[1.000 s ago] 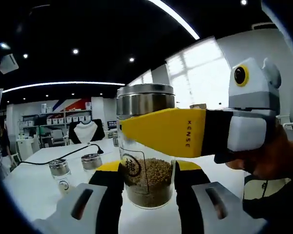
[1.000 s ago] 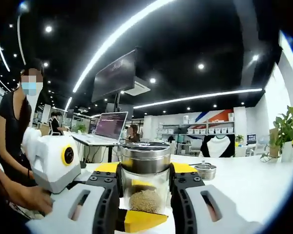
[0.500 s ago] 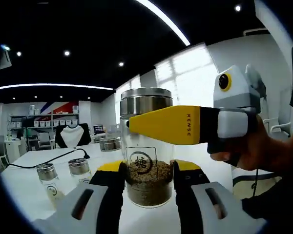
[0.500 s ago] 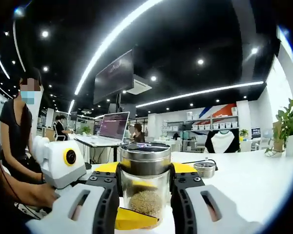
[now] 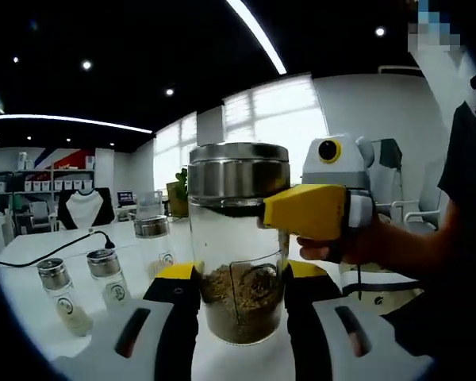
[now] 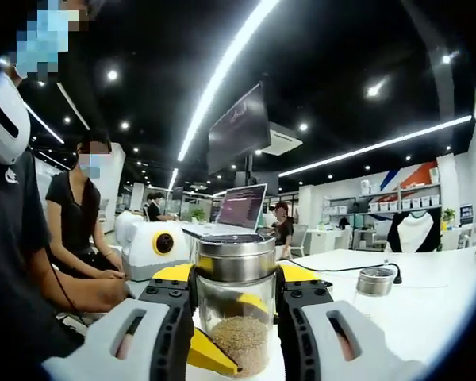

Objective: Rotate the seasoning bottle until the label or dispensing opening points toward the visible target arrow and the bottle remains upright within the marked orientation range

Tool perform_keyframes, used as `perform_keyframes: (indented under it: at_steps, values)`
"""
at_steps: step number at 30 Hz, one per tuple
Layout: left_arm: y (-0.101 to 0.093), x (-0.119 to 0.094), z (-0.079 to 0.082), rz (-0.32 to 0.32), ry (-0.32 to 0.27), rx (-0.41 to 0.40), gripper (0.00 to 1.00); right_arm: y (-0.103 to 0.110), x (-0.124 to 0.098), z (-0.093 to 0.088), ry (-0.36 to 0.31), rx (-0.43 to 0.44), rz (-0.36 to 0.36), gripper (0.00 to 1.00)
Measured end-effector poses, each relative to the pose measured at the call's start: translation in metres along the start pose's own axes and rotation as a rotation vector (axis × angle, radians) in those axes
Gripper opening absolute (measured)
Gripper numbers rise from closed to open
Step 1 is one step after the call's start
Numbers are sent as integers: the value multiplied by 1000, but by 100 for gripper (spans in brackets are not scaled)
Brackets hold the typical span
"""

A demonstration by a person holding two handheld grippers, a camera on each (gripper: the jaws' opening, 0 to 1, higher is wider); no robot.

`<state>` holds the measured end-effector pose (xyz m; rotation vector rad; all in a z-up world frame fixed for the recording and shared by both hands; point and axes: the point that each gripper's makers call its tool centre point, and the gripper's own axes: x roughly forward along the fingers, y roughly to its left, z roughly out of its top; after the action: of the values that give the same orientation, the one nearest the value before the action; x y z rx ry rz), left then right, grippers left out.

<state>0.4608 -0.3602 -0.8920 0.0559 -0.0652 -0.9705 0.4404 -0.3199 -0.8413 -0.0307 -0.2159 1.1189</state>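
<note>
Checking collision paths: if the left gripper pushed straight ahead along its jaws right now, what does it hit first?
Nothing new: the jar already sits between the left gripper jaws, so it would just push the jar. Next in line looks like the right gripper, whose yellow jaw is at the jar's upper side; depth there is unclear.

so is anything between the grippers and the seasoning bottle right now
Nothing visible. The left gripper has its jaws against the seasoning bottle at the glass body, and the right gripper has its jaws against it just below the metal lid.
</note>
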Motion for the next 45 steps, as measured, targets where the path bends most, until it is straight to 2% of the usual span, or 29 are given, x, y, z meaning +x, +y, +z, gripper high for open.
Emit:
perform_keyframes:
  at_steps: [2,5,7,9,12,13,14,15,16,18,21,23,26,28,30,32,35,37,39,45]
  values:
    - [10,1,-1,85,12,35,43,-5,3,-2,9,-19,-49,38]
    - [24,1,-7,215,66,114,43,-15,7,-10,45,-15,-138,37]
    - [30,1,-9,275,82,165,43,-17,9,-13,66,-14,-176,37]
    - [31,1,-9,298,75,160,43,-19,11,-14,70,-9,-211,37]
    - [30,3,-11,290,72,129,44,-22,11,-15,77,5,-261,38]
    - [28,5,-13,262,73,137,44,-23,8,-17,92,11,-272,37]
    - [27,4,-11,231,53,138,44,-24,7,-16,81,12,-264,37]
    - [25,4,-8,205,29,134,44,-24,6,-13,53,42,-249,37]
    - [21,3,-7,151,23,121,44,-25,4,-12,33,103,-230,37]
    - [15,0,-6,75,22,96,44,-25,1,-9,3,165,-186,37]
    - [7,-4,2,0,-26,70,44,-23,-2,-2,-53,255,-114,37]
    - [2,-5,4,-47,-38,16,44,-22,-4,1,-60,283,-73,37]
    - [-7,-4,-3,-122,-17,-125,44,-13,-6,0,-40,243,-9,37]
    - [-8,0,-7,-112,1,-105,44,-9,-4,-3,-17,209,1,37]
    - [-2,1,-13,-46,49,-51,44,-9,-2,-6,-7,195,-1,38]
    - [1,4,-13,0,52,-17,44,-11,-1,-6,-9,194,-22,39]
    - [5,7,-11,58,45,-19,43,-17,1,-5,-5,165,-85,39]
    - [12,8,-13,121,52,-9,43,-22,2,-8,31,142,-140,39]
    - [14,9,-15,143,57,8,43,-23,5,-12,65,76,-172,39]
    - [22,6,-21,181,88,36,43,-20,11,-20,146,3,-225,38]
